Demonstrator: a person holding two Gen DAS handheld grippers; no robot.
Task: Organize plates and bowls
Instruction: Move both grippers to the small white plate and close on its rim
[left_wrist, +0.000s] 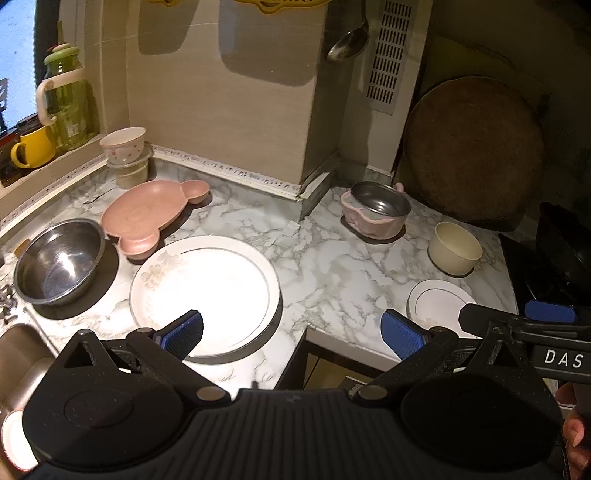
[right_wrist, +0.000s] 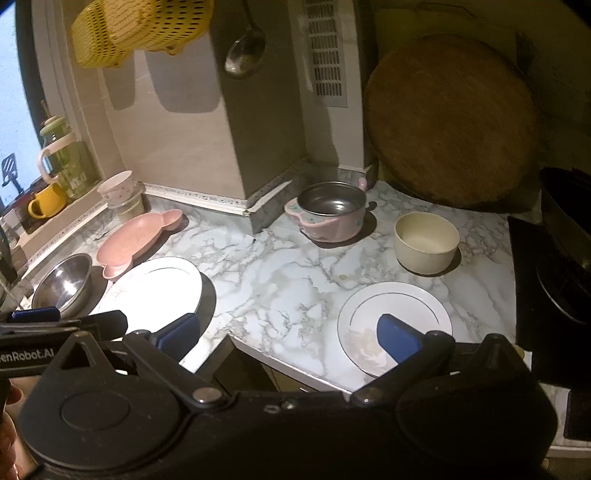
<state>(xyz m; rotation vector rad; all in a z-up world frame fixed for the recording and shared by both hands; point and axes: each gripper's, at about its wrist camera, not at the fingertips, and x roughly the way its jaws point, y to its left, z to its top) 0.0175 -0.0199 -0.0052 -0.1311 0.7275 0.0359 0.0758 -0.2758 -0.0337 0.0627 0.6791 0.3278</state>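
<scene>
A large white plate (left_wrist: 207, 291) (right_wrist: 155, 291) lies on the marble counter (left_wrist: 332, 266). A small white plate (left_wrist: 436, 301) (right_wrist: 395, 317) lies near the front right edge. A steel bowl (left_wrist: 59, 262) (right_wrist: 64, 282) and a pink bear-shaped plate (left_wrist: 147, 212) (right_wrist: 133, 240) are at left. A pink bowl with steel insert (left_wrist: 376, 212) (right_wrist: 330, 214) and a cream bowl (left_wrist: 454, 251) (right_wrist: 424, 242) stand at right. My left gripper (left_wrist: 291, 334) is open and empty above the counter's front edge. My right gripper (right_wrist: 288, 338) is open and empty, one finger over the small plate.
Stacked small bowls (left_wrist: 125, 155) stand in the back left corner by a green jar (left_wrist: 64, 96) and a yellow mug (left_wrist: 33, 147). A round wooden board (left_wrist: 472, 151) leans at the back right. A black stove with a pan (right_wrist: 554, 258) is at the right. A sink (left_wrist: 18, 362) is at left.
</scene>
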